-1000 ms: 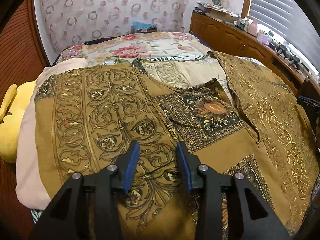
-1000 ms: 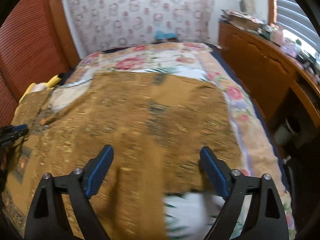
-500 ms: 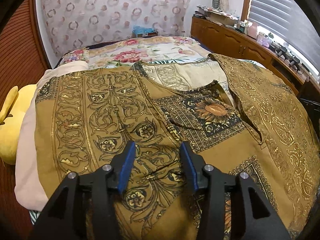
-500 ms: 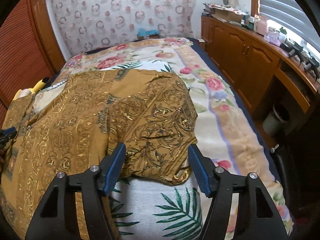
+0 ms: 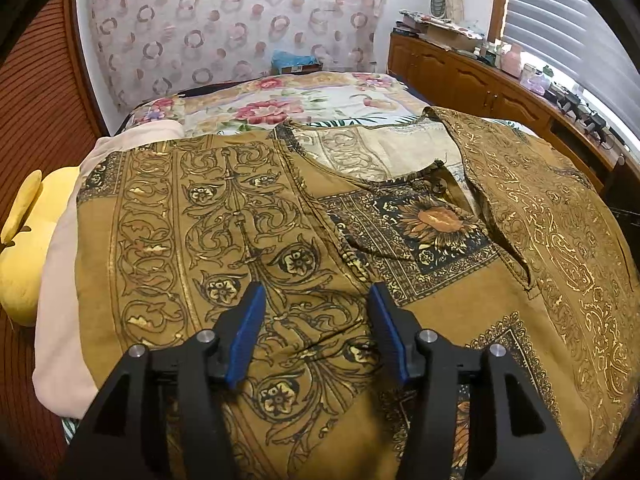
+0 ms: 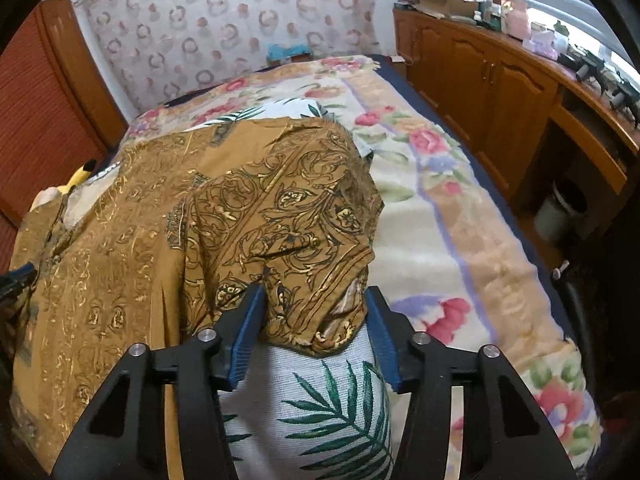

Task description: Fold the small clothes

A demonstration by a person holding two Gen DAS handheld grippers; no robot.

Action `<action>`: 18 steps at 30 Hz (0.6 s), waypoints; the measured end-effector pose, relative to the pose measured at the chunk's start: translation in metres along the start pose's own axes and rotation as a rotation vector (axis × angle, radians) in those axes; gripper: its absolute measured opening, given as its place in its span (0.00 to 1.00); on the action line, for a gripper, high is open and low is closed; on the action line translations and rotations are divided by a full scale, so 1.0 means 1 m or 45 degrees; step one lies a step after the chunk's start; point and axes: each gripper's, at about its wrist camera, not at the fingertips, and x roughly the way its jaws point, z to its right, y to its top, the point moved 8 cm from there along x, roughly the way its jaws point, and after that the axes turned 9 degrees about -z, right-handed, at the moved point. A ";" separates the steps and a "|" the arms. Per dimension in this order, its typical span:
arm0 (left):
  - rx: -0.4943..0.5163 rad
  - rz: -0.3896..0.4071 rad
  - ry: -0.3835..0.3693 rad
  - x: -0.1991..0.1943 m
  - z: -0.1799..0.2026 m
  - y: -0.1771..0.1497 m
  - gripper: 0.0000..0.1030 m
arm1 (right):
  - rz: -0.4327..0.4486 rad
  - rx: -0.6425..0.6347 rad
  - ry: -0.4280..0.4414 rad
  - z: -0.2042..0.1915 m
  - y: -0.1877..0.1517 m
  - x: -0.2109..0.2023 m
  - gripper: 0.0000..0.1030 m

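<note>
Right gripper (image 6: 314, 322) now closer around shirt sleeve (image 6: 288, 236), beside leaf-print pillow (image 6: 320, 408).

1. A floral bedspread (image 6: 452, 216) covers the bed from centre toward 12 o'clock.
2. A curtain with ring print (image 5: 232, 28) hangs on the far wall at 12 o'clock.
3. Wooden cabinets (image 6: 492, 80) run along 2 o'clock under bright window blinds (image 5: 560, 20).
4. A red-brown slatted door (image 6: 36, 120) stands at 9 o'clock.

Both wrist views look forward and down, close over the bed (image 6: 448, 240). The left faces the shirt's (image 5: 248, 216) neckline, the right its sleeve; both share shirt, curtain (image 5: 240, 20), cabinets (image 6: 492, 76).
</note>
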 end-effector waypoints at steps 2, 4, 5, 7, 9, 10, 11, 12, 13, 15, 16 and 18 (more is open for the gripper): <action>0.001 0.000 0.001 0.000 0.000 0.000 0.52 | 0.007 -0.016 -0.029 0.001 0.000 -0.002 0.37; 0.000 0.000 0.000 0.000 0.000 0.000 0.52 | 0.012 -0.036 -0.068 0.002 0.000 -0.005 0.29; 0.001 0.000 0.001 0.000 0.000 0.000 0.52 | 0.022 -0.058 -0.108 0.001 0.000 -0.007 0.19; 0.000 0.000 -0.001 0.000 0.000 0.000 0.52 | 0.039 -0.093 -0.117 -0.005 0.001 -0.013 0.06; 0.000 0.000 -0.001 0.000 0.000 0.000 0.52 | 0.058 -0.109 -0.112 -0.009 0.002 -0.016 0.05; -0.001 0.000 -0.001 0.000 0.000 0.000 0.52 | 0.069 -0.114 -0.100 -0.012 0.004 -0.017 0.04; -0.002 0.000 -0.002 0.000 0.000 0.000 0.52 | 0.083 -0.115 -0.086 -0.015 0.006 -0.018 0.04; -0.001 0.001 0.000 0.000 0.000 0.000 0.52 | 0.099 -0.119 -0.081 -0.018 0.008 -0.020 0.04; 0.002 0.000 0.000 0.000 0.000 0.000 0.52 | 0.118 -0.123 -0.073 -0.022 0.011 -0.023 0.04; -0.004 -0.001 -0.005 0.000 -0.001 0.001 0.52 | 0.161 -0.129 -0.048 -0.029 0.020 -0.031 0.03; -0.016 -0.002 -0.011 -0.001 -0.003 0.001 0.52 | 0.189 -0.136 -0.037 -0.033 0.026 -0.037 0.03; -0.041 0.003 -0.015 -0.004 -0.006 0.001 0.52 | 0.227 -0.147 -0.015 -0.039 0.034 -0.045 0.03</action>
